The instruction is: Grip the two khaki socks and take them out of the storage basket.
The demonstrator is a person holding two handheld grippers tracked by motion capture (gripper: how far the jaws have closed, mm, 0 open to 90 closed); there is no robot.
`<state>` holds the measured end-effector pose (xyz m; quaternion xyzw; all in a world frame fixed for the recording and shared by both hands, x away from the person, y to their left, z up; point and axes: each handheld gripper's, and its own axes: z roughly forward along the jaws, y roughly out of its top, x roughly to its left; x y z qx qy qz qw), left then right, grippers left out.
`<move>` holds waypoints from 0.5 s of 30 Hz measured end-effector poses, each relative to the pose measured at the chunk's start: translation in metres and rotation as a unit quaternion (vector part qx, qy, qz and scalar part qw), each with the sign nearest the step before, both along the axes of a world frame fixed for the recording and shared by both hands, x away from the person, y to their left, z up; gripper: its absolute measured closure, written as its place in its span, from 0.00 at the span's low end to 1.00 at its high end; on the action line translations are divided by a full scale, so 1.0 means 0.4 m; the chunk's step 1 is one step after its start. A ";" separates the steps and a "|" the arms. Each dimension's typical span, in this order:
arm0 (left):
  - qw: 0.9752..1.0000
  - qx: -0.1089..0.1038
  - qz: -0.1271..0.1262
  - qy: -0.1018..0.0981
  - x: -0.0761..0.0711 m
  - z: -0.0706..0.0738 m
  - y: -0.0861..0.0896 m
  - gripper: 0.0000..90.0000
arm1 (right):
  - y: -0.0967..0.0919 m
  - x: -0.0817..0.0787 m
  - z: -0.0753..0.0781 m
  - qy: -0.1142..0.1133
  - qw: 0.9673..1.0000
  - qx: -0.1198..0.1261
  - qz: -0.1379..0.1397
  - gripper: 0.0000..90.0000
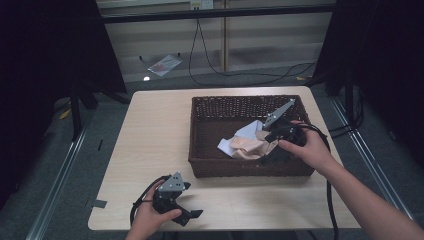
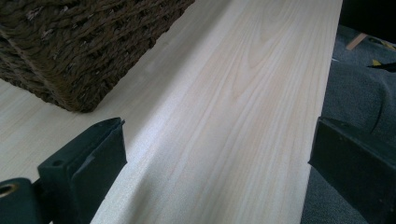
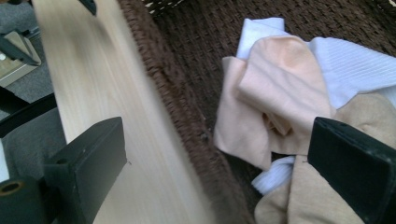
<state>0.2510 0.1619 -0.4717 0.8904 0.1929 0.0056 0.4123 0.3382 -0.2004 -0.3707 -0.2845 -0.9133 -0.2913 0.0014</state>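
Observation:
A brown wicker basket (image 1: pixel 240 98) stands on the right half of a light wooden table (image 1: pixel 155 135). Inside it lie crumpled cloths: a peach one (image 1: pixel 247 147) and a white one (image 1: pixel 248 131). My right gripper (image 1: pixel 274 150) hangs over the basket's right front part, held by a hand. In the right gripper view it (image 3: pixel 217 140) is open, one jaw over the table (image 3: pixel 88 84), the other above the peach cloth (image 3: pixel 275 79) and white cloth (image 3: pixel 350 65). My left gripper (image 1: pixel 192 202) rests near the table's front edge, open (image 2: pixel 217 140) with bare table (image 2: pixel 233 93) between its jaws and the basket's corner (image 2: pixel 70 46) ahead.
The table's left half is bare wood. Black cables trail from both grippers, the right one (image 1: pixel 330 200) past the table's right edge. On the grey floor beyond the table lie a plastic bag (image 1: pixel 164 64) and a cable (image 1: pixel 240 75). Dark curtains flank both sides.

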 end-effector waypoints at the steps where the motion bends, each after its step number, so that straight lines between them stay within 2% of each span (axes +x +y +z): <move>1: 1.000 0.003 -0.002 0.001 0.000 0.002 0.002 0.03 | 0.001 0.006 -0.002 0.001 1.000 -0.001 -0.002 0.04; 5: 1.000 0.006 -0.003 0.001 0.001 0.003 0.003 0.03 | 0.005 0.029 -0.009 0.004 1.000 -0.011 -0.006 0.04; 6: 1.000 0.008 -0.003 0.001 0.001 0.003 0.003 0.03 | 0.008 0.042 -0.012 0.013 1.000 -0.017 -0.014 0.04; 9: 1.000 0.006 0.000 0.001 0.001 0.003 0.003 0.03 | 0.012 0.062 -0.022 0.013 0.999 -0.029 -0.019 0.03; 11: 1.000 0.005 0.002 0.000 0.001 0.003 0.004 0.04 | 0.017 0.077 -0.033 0.022 0.999 -0.036 -0.033 0.04; 15: 1.000 0.006 0.001 -0.002 0.003 0.004 0.006 0.03 | 0.022 0.097 -0.054 0.019 0.997 -0.056 -0.039 0.05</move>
